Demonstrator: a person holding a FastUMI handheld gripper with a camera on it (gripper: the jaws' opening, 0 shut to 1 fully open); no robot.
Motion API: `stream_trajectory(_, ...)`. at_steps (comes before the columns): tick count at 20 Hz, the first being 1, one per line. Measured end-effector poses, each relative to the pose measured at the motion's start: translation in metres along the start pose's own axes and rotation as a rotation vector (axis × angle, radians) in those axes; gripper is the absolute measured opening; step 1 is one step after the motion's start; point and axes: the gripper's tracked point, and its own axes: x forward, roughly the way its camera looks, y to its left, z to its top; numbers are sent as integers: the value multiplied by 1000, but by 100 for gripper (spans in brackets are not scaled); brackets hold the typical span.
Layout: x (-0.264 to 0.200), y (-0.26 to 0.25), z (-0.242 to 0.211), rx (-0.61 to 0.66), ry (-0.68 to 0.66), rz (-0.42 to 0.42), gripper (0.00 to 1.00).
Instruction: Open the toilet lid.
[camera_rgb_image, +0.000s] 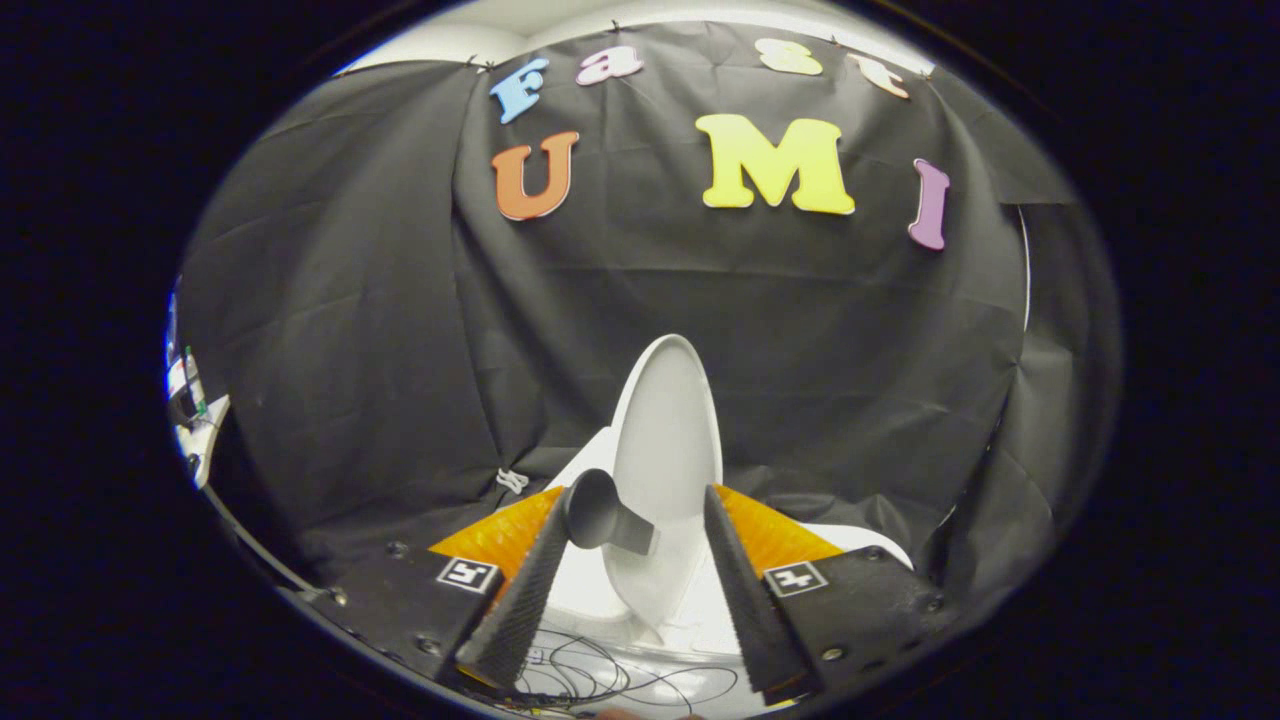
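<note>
A: We start at the tongs (625, 560). The two fingers stand spread, with a clear gap between them, and they pinch nothing. A grey handle tab (600, 515) sits just inside the left finger, near its tip; we cannot tell whether it touches the finger.

B: And the task's thing?

A: The toilet lid (668, 440) shows between the fingers and rises beyond them. We see it edge-on and raised, its pale inner face turned toward the tab. The white toilet body (590, 590) lies below it, between the fingers.

B: Which step do we judge to be in hand?

A: We judge the lift to be far along or complete: the lid stands close to upright against the black cloth wall (400, 350). Orange patches (500, 530) flank the toilet under each finger, and thin black cables (600, 680) lie loose in front of it.

B: What does the next move call for?

A: If the lid is not yet resting back, we would push the tab gently onward until it settles. If it is, we would draw the tongs straight back, clear of tab and cables, without nudging the lid forward.
</note>
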Motion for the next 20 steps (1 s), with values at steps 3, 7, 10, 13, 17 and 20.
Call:
stream_trajectory(3,-15,-14,2,0,-43,8,96)
stream_trajectory(7,-45,-43,16,43,-114,-18,100)
stream_trajectory(10,-68,-69,18,78,-145,-27,100)
stream_trajectory(13,-97,-107,10,85,-168,-66,100)
stream_trajectory(17,-136,-161,-9,88,-193,-128,100)
stream_trajectory(20,-165,-199,-24,86,-218,-185,100)
